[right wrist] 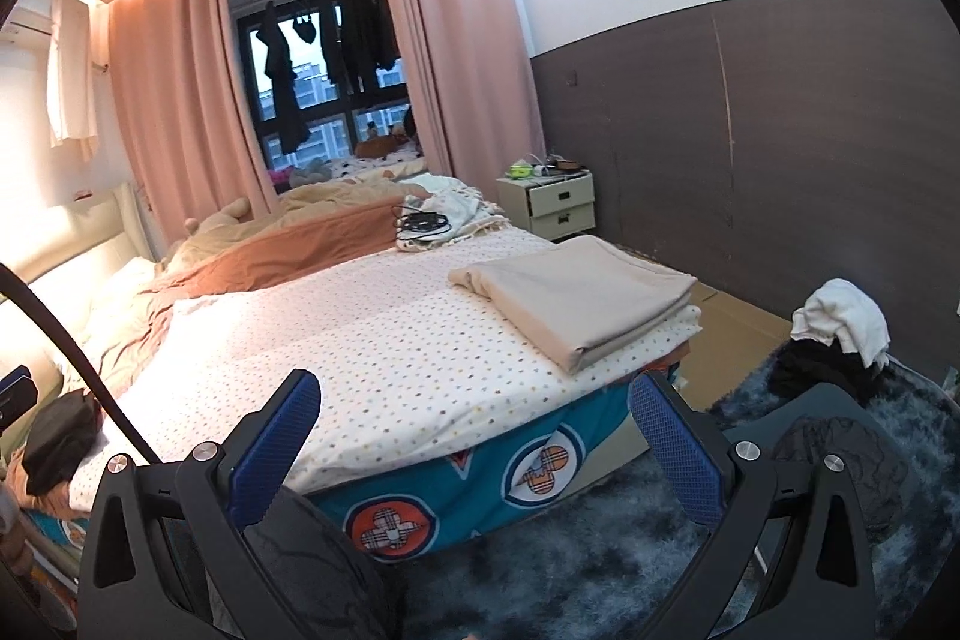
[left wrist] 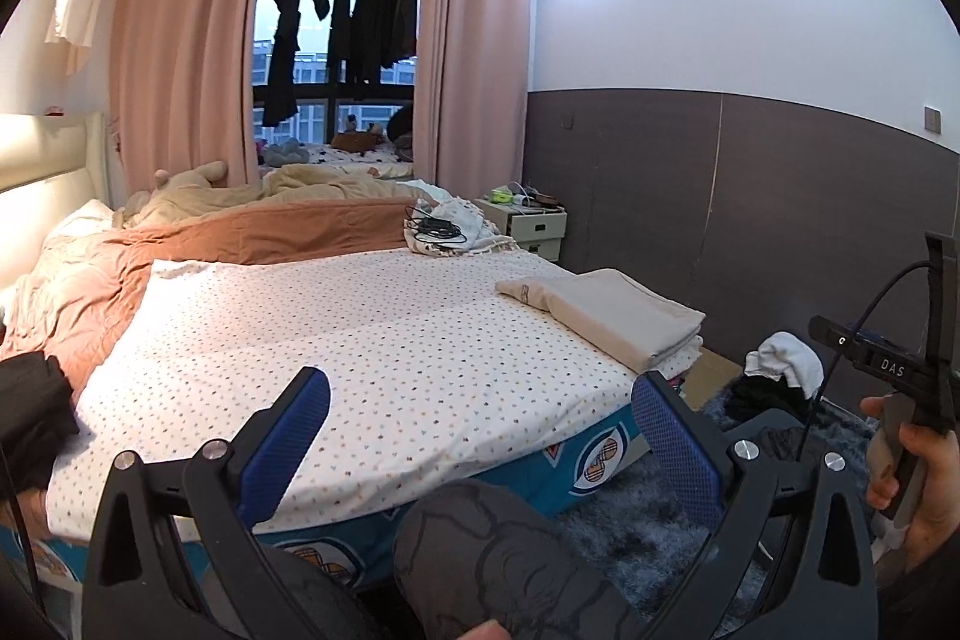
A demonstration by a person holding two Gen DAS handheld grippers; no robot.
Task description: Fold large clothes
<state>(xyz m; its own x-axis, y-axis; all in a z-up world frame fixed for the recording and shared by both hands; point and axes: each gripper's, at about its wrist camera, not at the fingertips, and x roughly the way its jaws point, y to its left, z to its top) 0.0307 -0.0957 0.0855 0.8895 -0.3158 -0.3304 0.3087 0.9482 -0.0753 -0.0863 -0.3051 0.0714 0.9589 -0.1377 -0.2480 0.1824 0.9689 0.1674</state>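
A folded beige garment (left wrist: 606, 316) lies on the right near corner of the bed (left wrist: 360, 340), on the dotted white sheet; it also shows in the right wrist view (right wrist: 576, 304). My left gripper (left wrist: 480, 430) is open and empty, held off the bed's near edge. My right gripper (right wrist: 474, 430) is open and empty, also short of the bed (right wrist: 372, 340). The right gripper's body shows at the right edge of the left wrist view (left wrist: 888, 376), in a hand. A dark garment (left wrist: 30, 412) lies at the bed's left edge, also seen in the right wrist view (right wrist: 60, 436).
A pile of white and black clothes (right wrist: 834, 340) lies on the grey-blue rug (right wrist: 600, 556) to the right. An orange quilt (left wrist: 240, 238) and a white cloth with cables (left wrist: 450, 232) lie further back. A nightstand (right wrist: 558, 202) stands by the brown wall.
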